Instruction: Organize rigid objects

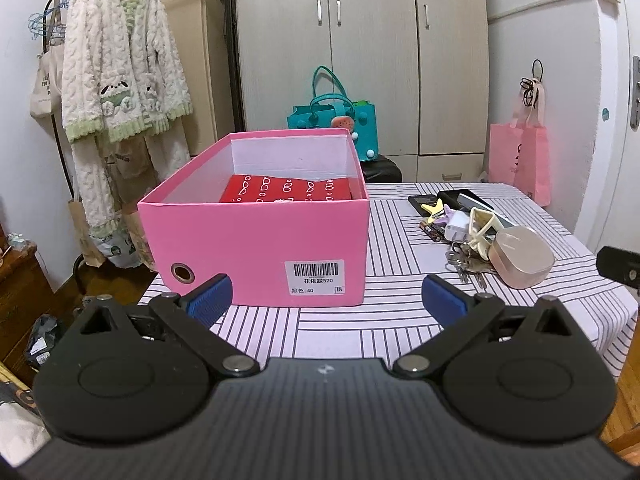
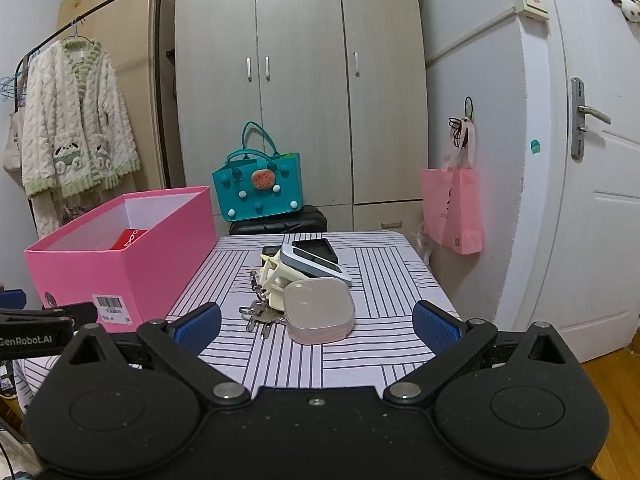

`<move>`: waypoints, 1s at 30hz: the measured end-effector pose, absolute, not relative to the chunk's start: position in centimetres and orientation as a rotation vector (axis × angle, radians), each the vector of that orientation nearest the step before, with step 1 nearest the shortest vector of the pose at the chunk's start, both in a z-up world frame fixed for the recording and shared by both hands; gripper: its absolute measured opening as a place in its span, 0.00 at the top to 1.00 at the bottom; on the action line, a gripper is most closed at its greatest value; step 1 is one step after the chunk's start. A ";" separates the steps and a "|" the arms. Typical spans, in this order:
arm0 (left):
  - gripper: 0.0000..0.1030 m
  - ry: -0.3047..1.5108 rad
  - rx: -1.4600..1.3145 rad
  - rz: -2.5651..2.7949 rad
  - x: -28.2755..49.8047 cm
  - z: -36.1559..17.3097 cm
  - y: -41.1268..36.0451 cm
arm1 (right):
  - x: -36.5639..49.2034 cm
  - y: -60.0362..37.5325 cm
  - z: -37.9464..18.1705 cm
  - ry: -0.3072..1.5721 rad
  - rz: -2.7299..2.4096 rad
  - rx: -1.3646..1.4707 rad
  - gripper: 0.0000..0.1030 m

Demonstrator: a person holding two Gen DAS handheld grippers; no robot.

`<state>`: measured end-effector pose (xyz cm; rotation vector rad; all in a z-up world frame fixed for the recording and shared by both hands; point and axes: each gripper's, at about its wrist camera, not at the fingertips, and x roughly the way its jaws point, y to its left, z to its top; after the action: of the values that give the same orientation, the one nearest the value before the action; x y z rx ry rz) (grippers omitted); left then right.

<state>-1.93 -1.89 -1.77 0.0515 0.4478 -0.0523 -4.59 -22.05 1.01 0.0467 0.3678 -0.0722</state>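
Left wrist view: my left tongs (image 1: 326, 300) hang released, blue pads (image 1: 210, 298) spread wide with nothing between them, low over the near edge of the striped tablecloth (image 1: 340, 332). Straight ahead of them stands the pink shoebox (image 1: 260, 248), lid off, a barcode label on its near wall. Inside it lies a red box with white patterning (image 1: 286, 190), flat on the bottom toward the far end.

To the right of the shoebox, well apart from it, sits the pile I am sorting. Nearest is a rounded pinkish case (image 1: 522, 256), tilted in this view. Touching its left side are a cream hair claw (image 1: 482, 230) and a bunch of keys (image 1: 466, 266) spilling toward me. Behind those lie a white plug (image 1: 458, 226), some batteries (image 1: 432, 232), a yellow star-shaped clip (image 1: 436, 208) and flat dark items (too small for me to name).

From the right wrist, my right tongs (image 2: 316, 330) are also released and empty, pads apart, with the pinkish case (image 2: 320, 310) just ahead between their lines and the keys (image 2: 258, 316) at its left. A grey-and-white slab (image 2: 316, 266) leans behind the hair claw (image 2: 276, 278). The shoebox (image 2: 128, 256) stands off to the left, and my left tongs' fingertip (image 2: 12, 298) peeks in at the left edge.
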 end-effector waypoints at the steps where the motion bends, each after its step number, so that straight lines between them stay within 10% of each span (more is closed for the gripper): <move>1: 0.01 0.447 0.051 -0.053 -1.9 -1.8 -1.9 | -4.6 -22.0 1.0 0.369 -0.072 0.044 0.00; 30: 0.00 0.449 0.061 -0.049 -1.5 -2.1 -2.2 | -4.0 -21.9 0.7 0.384 -0.074 0.033 0.00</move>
<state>-1.49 -2.19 -2.12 0.0614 0.4486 -0.0492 -4.00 -21.89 0.68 0.0327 0.3837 -0.0740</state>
